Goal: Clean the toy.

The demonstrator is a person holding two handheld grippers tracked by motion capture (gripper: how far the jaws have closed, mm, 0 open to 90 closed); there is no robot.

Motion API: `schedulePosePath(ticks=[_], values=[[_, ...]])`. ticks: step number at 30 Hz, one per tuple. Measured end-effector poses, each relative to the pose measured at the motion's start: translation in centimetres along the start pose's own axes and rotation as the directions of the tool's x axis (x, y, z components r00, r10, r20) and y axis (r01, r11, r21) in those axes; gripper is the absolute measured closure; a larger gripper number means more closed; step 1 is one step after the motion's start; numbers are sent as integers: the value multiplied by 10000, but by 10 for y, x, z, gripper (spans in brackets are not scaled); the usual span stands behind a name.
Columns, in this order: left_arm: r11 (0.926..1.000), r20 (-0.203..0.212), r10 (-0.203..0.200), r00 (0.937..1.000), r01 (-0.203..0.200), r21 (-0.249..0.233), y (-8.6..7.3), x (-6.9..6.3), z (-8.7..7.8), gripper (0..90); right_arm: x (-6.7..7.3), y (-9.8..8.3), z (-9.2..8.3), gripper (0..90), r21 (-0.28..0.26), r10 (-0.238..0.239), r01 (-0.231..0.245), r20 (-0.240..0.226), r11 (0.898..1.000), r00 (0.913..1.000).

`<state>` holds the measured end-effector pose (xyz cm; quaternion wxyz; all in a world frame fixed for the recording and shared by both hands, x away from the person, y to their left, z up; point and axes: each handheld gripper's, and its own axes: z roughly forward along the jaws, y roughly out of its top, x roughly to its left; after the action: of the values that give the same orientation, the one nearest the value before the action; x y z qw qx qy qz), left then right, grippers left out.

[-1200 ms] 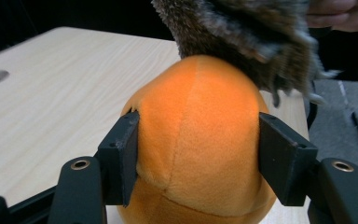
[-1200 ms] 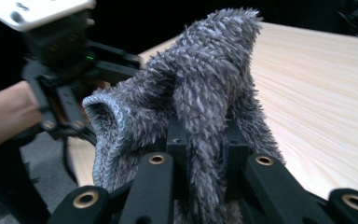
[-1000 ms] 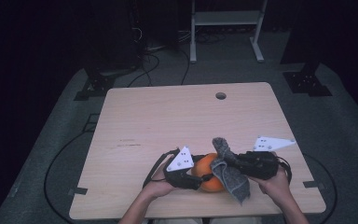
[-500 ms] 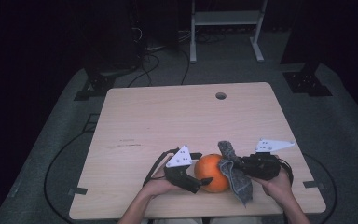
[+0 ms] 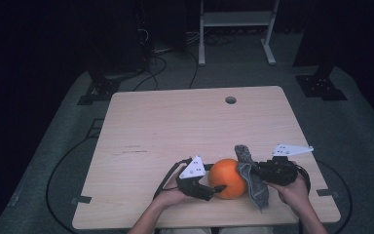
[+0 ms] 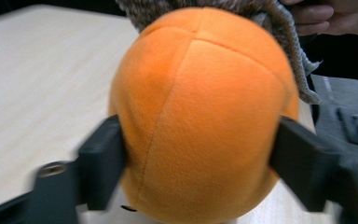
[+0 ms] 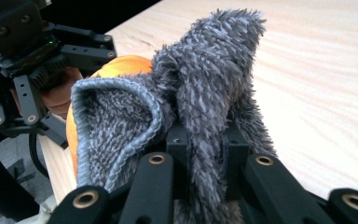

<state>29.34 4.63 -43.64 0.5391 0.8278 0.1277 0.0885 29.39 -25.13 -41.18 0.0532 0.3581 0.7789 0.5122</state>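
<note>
The round orange plush ball (image 5: 227, 178) sat near the front edge of the pale wooden table (image 5: 175, 126). The left gripper (image 5: 209, 187) had just been closing, and its jaws now pinched the ball's sides. The right gripper (image 5: 253, 170), clamped on a fuzzy grey cloth (image 5: 253, 178), held it against the ball's far side. I judged the wiping under way, most of the surface untouched.

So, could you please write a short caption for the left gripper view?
Left tongs closing around an orange plush ball, a grey cloth draped behind it.
</note>
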Motion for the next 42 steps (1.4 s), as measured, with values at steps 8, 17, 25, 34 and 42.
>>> schedulePosePath(ticks=[8, 17, 25, 34, 42], values=[[9987, -431, 220, 9988, -240, -451, 20, -2, -23, 363, 9, 11, -8, 782, -662, -227, 208, -278, 9976, 9994], [9998, -768, 130, 9970, -138, -108, 21, 1, -27, 366, 44, 31, -11, 784, -569, -1634, 1620, -200, 9851, 9864], [9959, -1040, 751, 9917, -693, 583, 24, -6, -25, 365, 66, 42, 0, 783, -633, -2177, 2142, -551, 9747, 9745], [9909, -923, 921, 9915, -821, 1067, 18, -6, -22, 357, 43, 27, 13, 782, -179, -1510, 1507, -167, 9884, 9884], [9939, -1073, 706, 9917, -608, 924, 17, -9, -13, 348, 57, 31, 10, 783, 43, -2152, 2152, -44, 9766, 9766]])
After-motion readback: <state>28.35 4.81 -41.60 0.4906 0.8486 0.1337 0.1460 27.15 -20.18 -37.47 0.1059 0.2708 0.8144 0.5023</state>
